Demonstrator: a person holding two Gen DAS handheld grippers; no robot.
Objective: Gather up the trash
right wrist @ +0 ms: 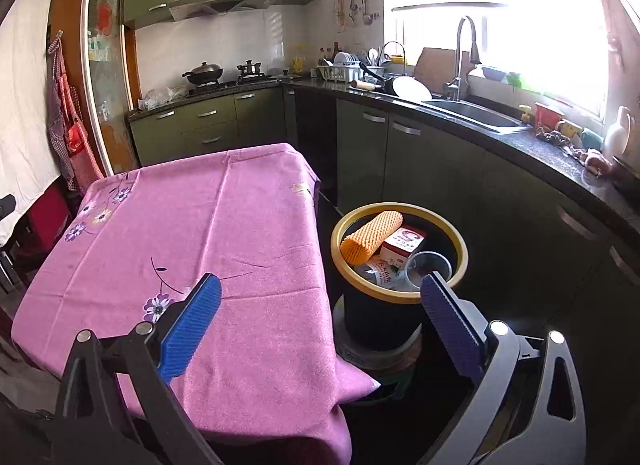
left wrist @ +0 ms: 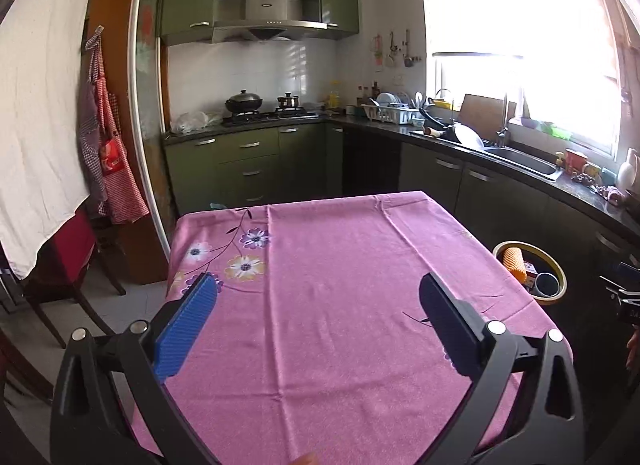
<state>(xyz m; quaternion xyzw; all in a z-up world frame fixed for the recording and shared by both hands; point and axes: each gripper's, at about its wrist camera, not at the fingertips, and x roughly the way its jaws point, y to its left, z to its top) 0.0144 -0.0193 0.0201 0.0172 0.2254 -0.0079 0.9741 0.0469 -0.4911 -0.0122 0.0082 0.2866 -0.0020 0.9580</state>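
We see the left gripper [left wrist: 318, 293] spread wide and holding nothing above the pink tablecloth [left wrist: 340, 305]. The right gripper [right wrist: 320, 297] also gapes empty; centre-right, the yellow-rimmed bin [right wrist: 460, 251] holds an orange foam sleeve [right wrist: 370, 235], 1 box [right wrist: 402, 246] and 1 clear cup [right wrist: 428, 265].

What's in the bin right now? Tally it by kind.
In the bin, right wrist view:
Orange foam sleeve: 1
Carton: 1
Clear cup: 1
Labelled bottle: 1, partly hidden
Total: 4 visible; anything underneath is hidden.
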